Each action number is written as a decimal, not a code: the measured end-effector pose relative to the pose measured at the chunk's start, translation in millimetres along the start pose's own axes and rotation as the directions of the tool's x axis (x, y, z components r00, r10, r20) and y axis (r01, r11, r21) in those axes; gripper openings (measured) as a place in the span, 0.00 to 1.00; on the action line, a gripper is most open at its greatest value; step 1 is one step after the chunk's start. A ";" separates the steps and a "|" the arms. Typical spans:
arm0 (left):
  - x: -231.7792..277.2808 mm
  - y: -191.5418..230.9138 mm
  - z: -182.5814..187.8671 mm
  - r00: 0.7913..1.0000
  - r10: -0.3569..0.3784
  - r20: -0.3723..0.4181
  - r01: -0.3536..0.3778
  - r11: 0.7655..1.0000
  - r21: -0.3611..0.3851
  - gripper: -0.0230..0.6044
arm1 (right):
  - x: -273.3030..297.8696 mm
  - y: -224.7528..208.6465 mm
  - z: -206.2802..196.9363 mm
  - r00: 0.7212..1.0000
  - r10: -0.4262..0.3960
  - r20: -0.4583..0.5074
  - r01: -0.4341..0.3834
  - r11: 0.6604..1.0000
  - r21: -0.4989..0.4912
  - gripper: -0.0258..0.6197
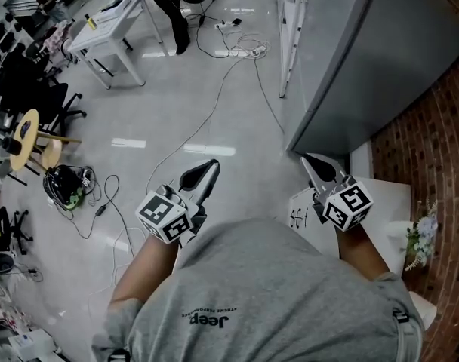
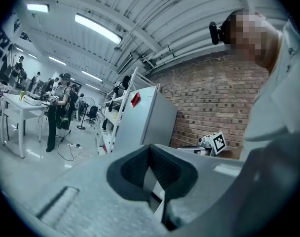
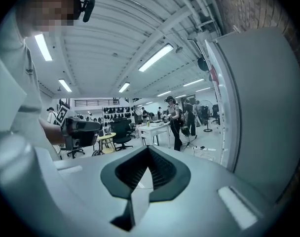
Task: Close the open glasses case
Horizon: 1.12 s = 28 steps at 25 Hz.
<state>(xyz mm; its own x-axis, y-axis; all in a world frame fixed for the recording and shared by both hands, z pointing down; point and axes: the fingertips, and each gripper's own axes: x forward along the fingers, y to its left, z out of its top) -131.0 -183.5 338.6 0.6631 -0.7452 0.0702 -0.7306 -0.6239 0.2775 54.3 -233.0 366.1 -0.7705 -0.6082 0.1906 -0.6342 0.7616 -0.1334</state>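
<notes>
No glasses case shows in any view. In the head view my left gripper (image 1: 205, 170) and right gripper (image 1: 314, 164) are held out level in front of the person's grey shirt, over the floor. Both are shut, with nothing between the jaws. The left gripper view shows its dark pads (image 2: 140, 169) closed together, pointing at a grey cabinet (image 2: 150, 120), with the right gripper's marker cube (image 2: 218, 141) off to the right. In the right gripper view the pads (image 3: 162, 169) also meet, and the left gripper (image 3: 78, 127) is at the left.
A tall grey cabinet (image 1: 365, 59) stands ahead on the right against a brick wall (image 1: 433, 149). Below it are a white table (image 1: 384, 198) with a printed sheet and some flowers (image 1: 420, 236). Cables (image 1: 237, 47) cross the floor. A white desk (image 1: 112, 25), chairs and a round stool (image 1: 26, 138) are at the left.
</notes>
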 end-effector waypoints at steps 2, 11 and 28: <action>12.5 4.4 0.2 1.000 0.005 -0.009 -0.005 1.000 -0.008 0.03 | 4.5 -8.4 1.8 1.000 0.010 0.001 -0.010 1.000 -0.002 0.05; 41.7 46.4 16.3 0.997 -0.071 -0.011 0.071 0.997 -0.012 0.03 | 39.7 -27.1 10.1 0.999 -0.045 -0.007 0.045 0.999 0.007 0.05; 55.6 87.8 40.1 0.979 -0.203 -0.017 0.203 0.979 0.017 0.03 | 78.0 -36.1 28.3 0.988 -0.157 0.008 0.157 0.987 -0.016 0.06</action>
<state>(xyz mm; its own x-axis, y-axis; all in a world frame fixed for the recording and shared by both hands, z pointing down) -164.7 -289.2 328.5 0.8000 -0.5993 0.0290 -0.5835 -0.7659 0.2701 15.2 -314.3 358.3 -0.6616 -0.7221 0.2019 -0.7465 0.6598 -0.0865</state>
